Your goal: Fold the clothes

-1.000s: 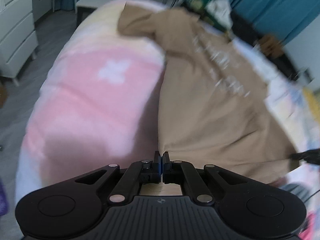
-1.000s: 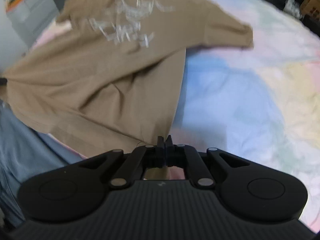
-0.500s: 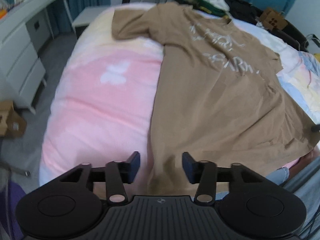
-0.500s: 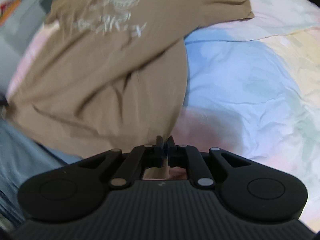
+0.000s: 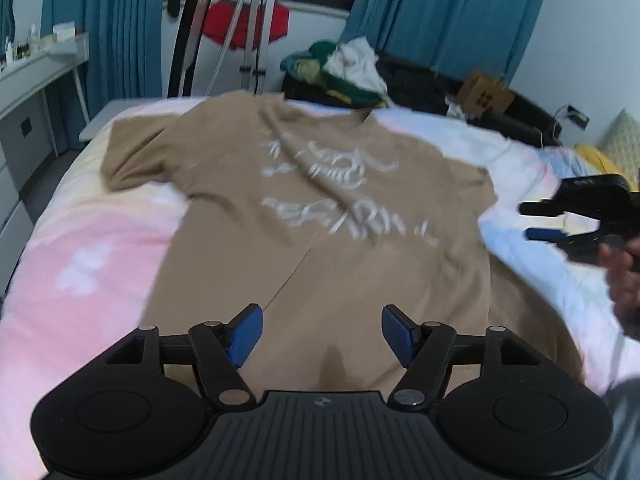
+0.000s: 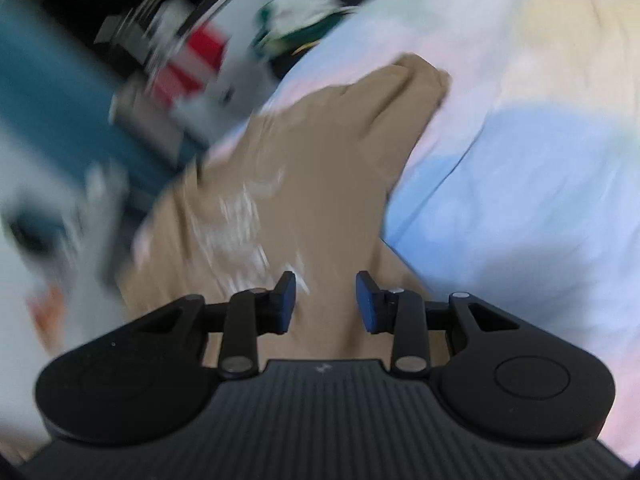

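Note:
A tan T-shirt with white lettering lies spread flat on the bed, collar at the far end, hem toward me. It also shows in the right wrist view, blurred. My left gripper is open and empty, held above the shirt's lower part. My right gripper is open and empty over the shirt near its right side. The right gripper also shows in the left wrist view, above the bed to the right of the shirt, with a hand behind it.
The bed has a pastel pink, blue and yellow cover. A pile of clothes and a cardboard box lie at the far end. A white desk stands left. Blue curtains hang behind.
Both grippers opened and let go of the shirt's hem, then lifted. The shirt now lies flat on the bed. The right gripper swung left, its view blurred.

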